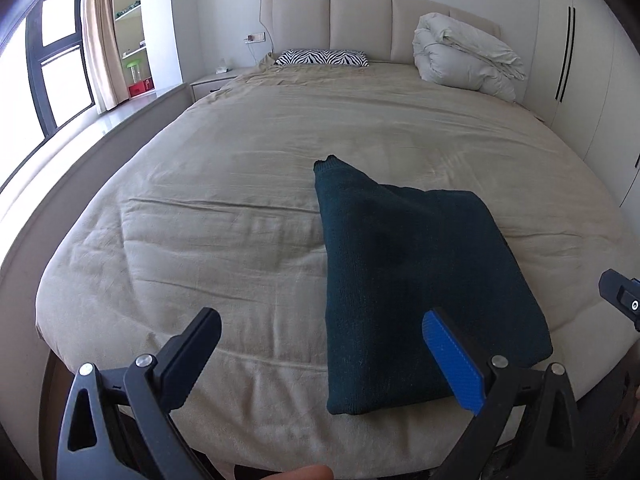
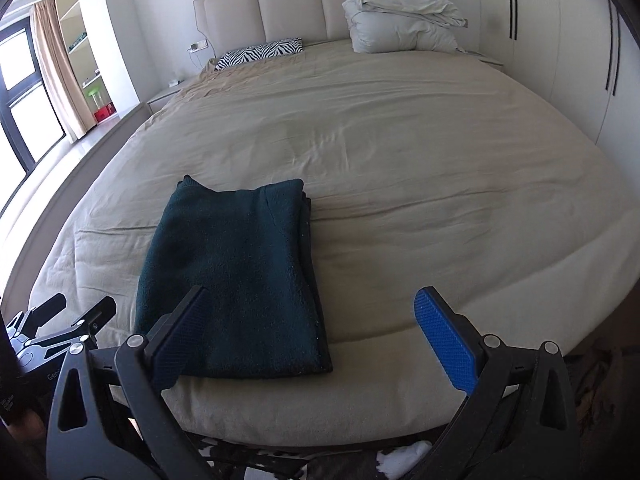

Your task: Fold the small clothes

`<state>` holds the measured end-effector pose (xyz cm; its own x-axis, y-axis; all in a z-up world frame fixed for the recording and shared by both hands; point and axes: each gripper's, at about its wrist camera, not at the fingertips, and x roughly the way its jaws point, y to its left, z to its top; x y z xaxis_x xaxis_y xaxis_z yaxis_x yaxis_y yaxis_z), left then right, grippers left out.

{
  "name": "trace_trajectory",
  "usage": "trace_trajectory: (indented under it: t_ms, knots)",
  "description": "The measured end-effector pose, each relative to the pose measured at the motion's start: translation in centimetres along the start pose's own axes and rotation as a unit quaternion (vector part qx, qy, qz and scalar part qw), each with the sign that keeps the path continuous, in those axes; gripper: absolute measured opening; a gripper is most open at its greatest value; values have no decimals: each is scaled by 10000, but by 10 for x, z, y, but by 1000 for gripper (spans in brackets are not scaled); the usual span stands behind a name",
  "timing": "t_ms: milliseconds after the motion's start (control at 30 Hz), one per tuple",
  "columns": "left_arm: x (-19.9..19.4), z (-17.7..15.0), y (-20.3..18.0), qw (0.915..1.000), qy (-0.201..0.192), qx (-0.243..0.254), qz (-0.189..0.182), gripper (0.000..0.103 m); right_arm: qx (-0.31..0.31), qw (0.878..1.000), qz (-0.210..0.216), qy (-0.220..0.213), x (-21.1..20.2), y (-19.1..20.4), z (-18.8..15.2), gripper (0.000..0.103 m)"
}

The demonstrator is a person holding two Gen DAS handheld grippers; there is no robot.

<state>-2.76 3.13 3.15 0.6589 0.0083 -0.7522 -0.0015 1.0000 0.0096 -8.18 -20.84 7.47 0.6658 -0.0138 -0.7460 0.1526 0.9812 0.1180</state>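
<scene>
two grippers wide open over a folded dark garment on the bed

two grippers hover at the foot of a wide bed (image 1: 224,168), and both stand with their fingers spread wide and nothing between them. the left gripper (image 1: 324,356) shows a plain black finger on its left side and a blue ribbed pad (image 1: 454,364) on its right; that blue pad overlaps the near right part of the garment in the left wrist view, though whether it touches the cloth cannot be told. the right gripper (image 2: 316,336) has a dark textured pad (image 2: 180,336) on its left finger, which overlaps the garment's near left corner in the right wrist view, and a blue pad on its right finger out over bare bedding.

the dark teal knit garment (image 1: 416,280) lies folded into a rough rectangle near the foot edge of the bed, flat on the beige cover. its far left corner pokes out into a small point, and stacked layers show along its right edge in the right wrist view. the garment sits between the two grippers, to the right of the left one and to the left of the right one.

at the head of the bed a zebra-striped pillow (image 1: 322,57) lies against the padded headboard (image 1: 360,16), and a bundled white duvet (image 1: 464,56) is piled to its right. a window with a curtain (image 1: 98,36) is on the left, and white wardrobe doors (image 1: 580,60) are on the right.
</scene>
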Motion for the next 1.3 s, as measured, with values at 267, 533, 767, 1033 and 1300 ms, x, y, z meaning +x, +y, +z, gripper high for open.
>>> trace_trajectory:
  t_ms: [267, 533, 767, 1033, 1300]
  knots:
    - [9, -8, 2, 9998, 180, 8, 52, 103, -262, 9996, -64, -4, 5, 12, -7, 103]
    - [11, -11, 3, 9997, 230, 20, 81, 103, -400, 9991, -23, 109, 12, 18, -7, 103]
    - [13, -13, 4, 9997, 249, -1, 86, 103, -385, 9989, -59, 269, 23, 16, -11, 103]
    - [15, -14, 6, 9996, 278, -37, 42, 103, -437, 9979, -138, 465, 37, 16, -17, 103]
    - [17, -16, 8, 9995, 310, -110, -2, 103, -468, 9971, -165, 582, 46, 17, -20, 103]
